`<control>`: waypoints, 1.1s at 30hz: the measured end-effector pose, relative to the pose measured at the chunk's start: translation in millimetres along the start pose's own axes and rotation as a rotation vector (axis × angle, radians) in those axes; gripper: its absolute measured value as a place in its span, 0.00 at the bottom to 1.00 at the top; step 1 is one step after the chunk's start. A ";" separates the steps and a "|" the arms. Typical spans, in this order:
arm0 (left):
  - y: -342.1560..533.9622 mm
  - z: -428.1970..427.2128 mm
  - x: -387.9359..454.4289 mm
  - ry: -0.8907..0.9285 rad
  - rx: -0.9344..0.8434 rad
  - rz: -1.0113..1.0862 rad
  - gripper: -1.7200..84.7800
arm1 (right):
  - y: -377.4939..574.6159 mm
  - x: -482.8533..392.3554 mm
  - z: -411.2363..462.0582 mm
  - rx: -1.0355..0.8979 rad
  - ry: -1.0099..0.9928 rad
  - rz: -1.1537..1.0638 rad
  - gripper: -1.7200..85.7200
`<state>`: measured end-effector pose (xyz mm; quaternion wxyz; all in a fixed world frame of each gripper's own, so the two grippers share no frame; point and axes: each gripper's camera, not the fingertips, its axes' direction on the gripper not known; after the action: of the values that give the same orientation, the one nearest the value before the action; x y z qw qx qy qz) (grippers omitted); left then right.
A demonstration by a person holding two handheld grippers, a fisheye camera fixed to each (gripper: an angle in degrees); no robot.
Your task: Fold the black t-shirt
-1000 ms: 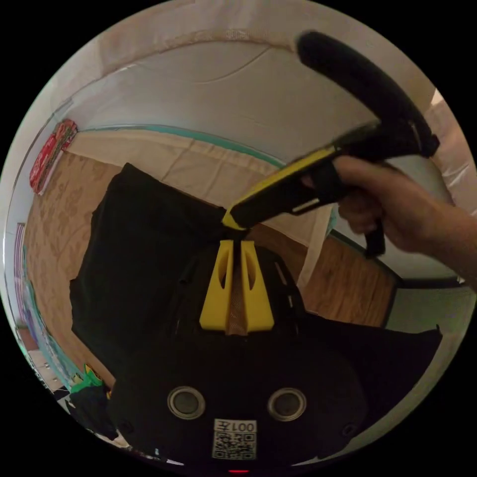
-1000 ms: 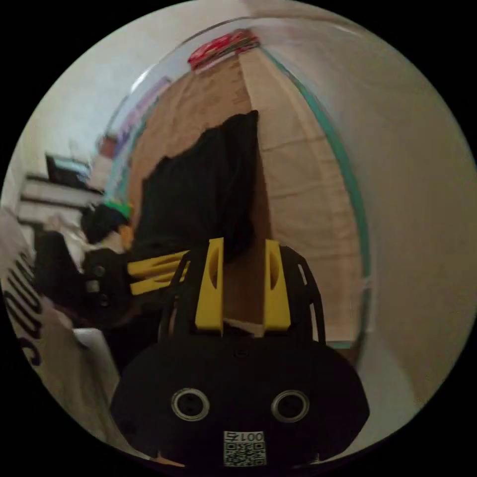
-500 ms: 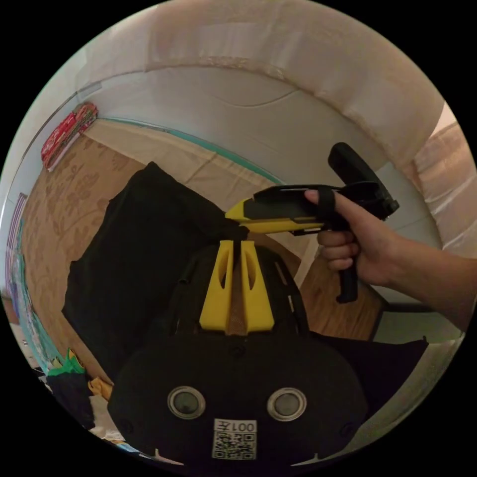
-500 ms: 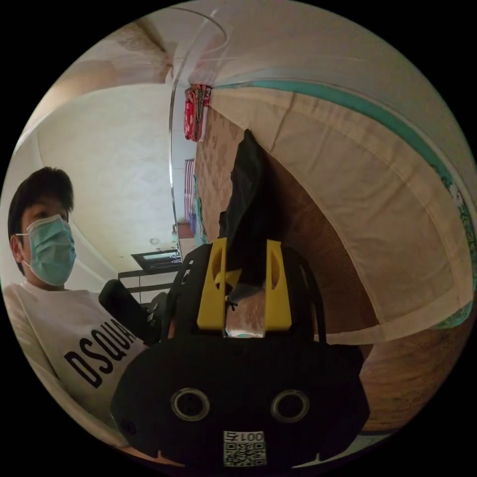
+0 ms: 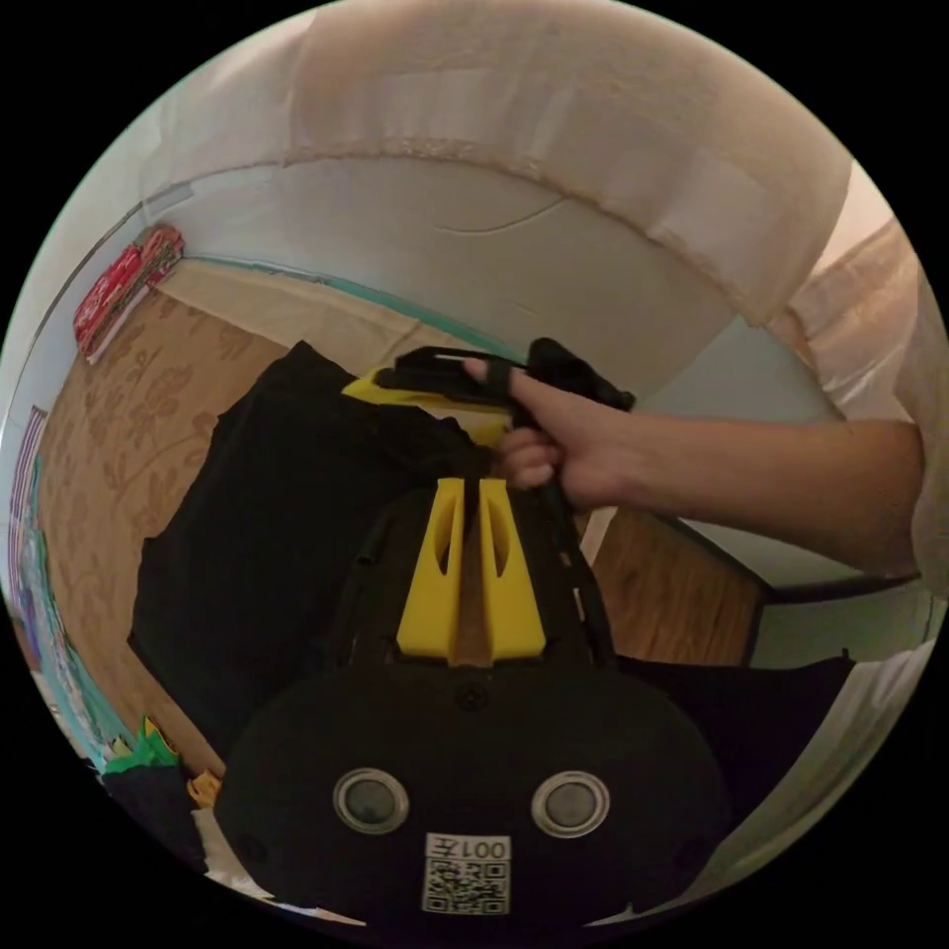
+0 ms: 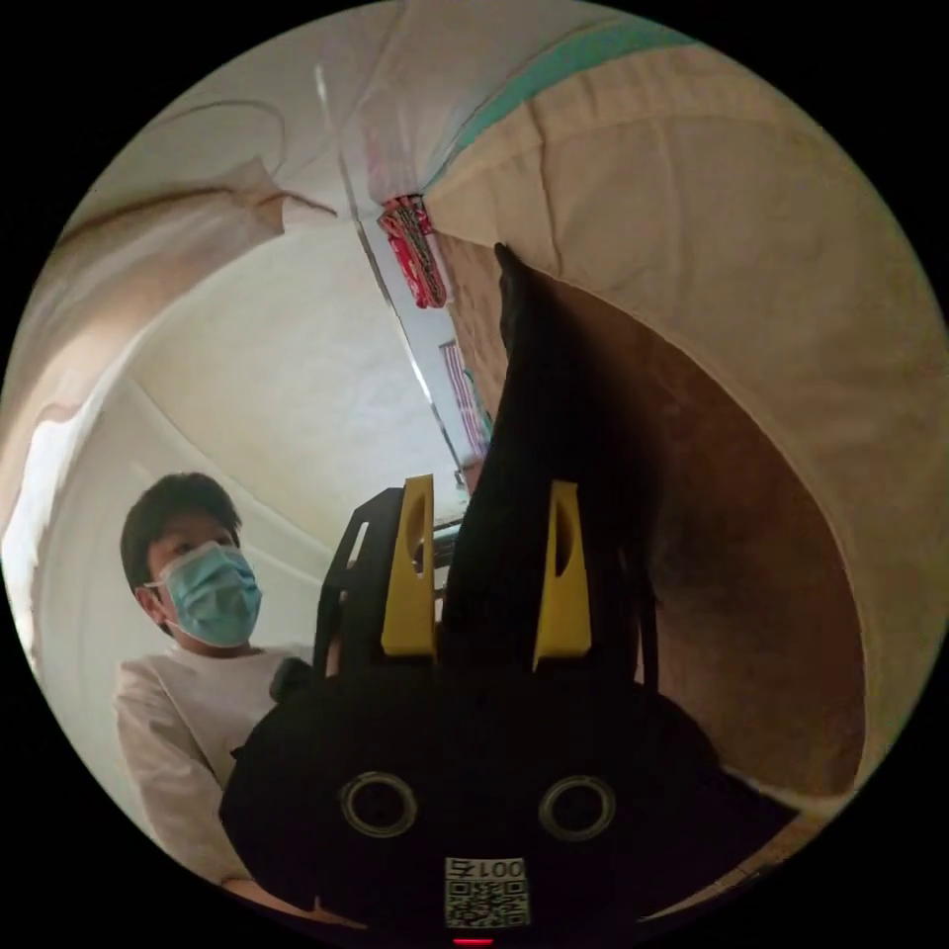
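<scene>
Pinching black t-shirt, left gripper fingers together, right gripper fingers apart, cloth between, contact unclear.

Both feeds reach me dim and warm-toned, lit by soft indoor light with no hard glare. The black cotton t-shirt reads as a nearly featureless dark mass; I can barely make out folds. In the right gripper view it throws a soft shadow on the brown patterned bedcover. Fisheye distortion bends every straight edge near the rim, and the corners go black.
</scene>
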<state>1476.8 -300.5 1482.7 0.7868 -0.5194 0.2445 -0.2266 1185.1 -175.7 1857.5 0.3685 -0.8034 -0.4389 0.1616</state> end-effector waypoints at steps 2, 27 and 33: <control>25.0 -1.8 -15.9 -0.005 0.016 0.011 0.00 | -11.1 -5.6 15.3 -0.041 0.018 -0.030 0.15; 482.9 -84.7 -364.1 -0.019 0.156 -0.836 0.00 | 216.2 -280.3 541.1 -1.186 0.602 -0.897 0.07; 621.6 -18.2 -429.6 0.191 0.048 -1.113 0.01 | 302.4 -332.4 547.3 -1.035 0.907 -1.181 0.10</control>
<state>1195.3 171.3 963.8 0.5346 -0.5291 -0.0012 -0.6590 856.2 -307.0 1244.3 0.1217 -0.4994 -0.6100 -0.6030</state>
